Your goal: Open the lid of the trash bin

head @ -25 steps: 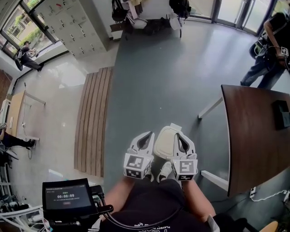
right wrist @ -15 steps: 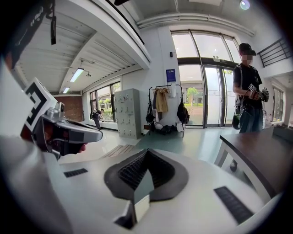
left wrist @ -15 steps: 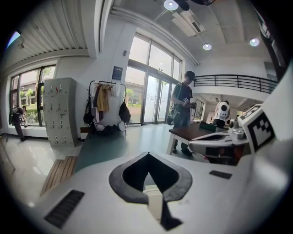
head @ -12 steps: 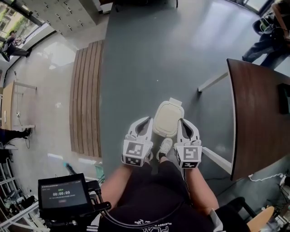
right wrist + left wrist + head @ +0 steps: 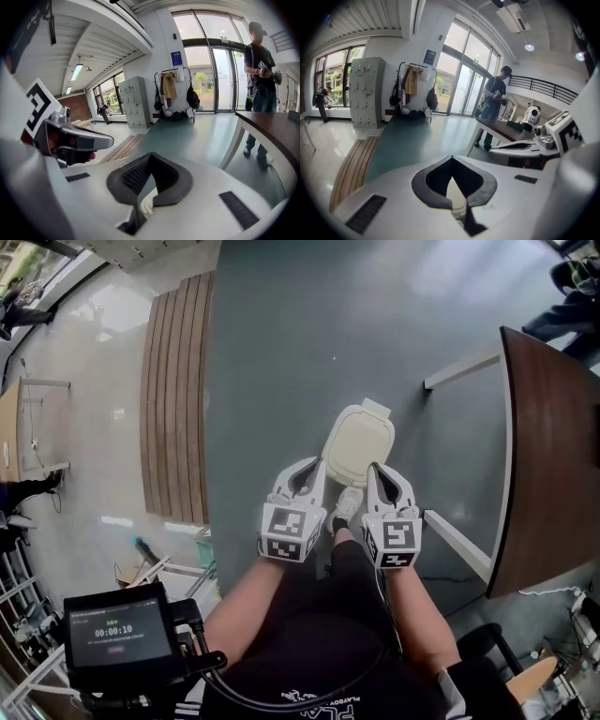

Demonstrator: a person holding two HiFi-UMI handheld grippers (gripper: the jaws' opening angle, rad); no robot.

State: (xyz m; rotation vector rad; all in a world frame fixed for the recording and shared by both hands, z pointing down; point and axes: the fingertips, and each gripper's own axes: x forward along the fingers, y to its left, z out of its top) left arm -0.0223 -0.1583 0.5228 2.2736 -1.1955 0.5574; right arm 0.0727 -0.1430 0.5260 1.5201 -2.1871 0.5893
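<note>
Left tool [image 5: 313,466], right tool [image 5: 375,470] closed; bin [image 5: 361,435] partly covered.

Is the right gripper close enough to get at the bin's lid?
Probably yes. The right gripper hangs right by the trash bin lid, with nothing between them, though its jaws are together now.

Grey floor [image 5: 281,352] — trash bin [image 5: 359,442] stands on it, table [image 5: 553,456] beside.

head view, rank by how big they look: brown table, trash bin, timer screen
1. brown table, though the frame edge cuts it off
2. timer screen, likely enlarged by nearness to the camera
3. trash bin, only a little smaller
</note>
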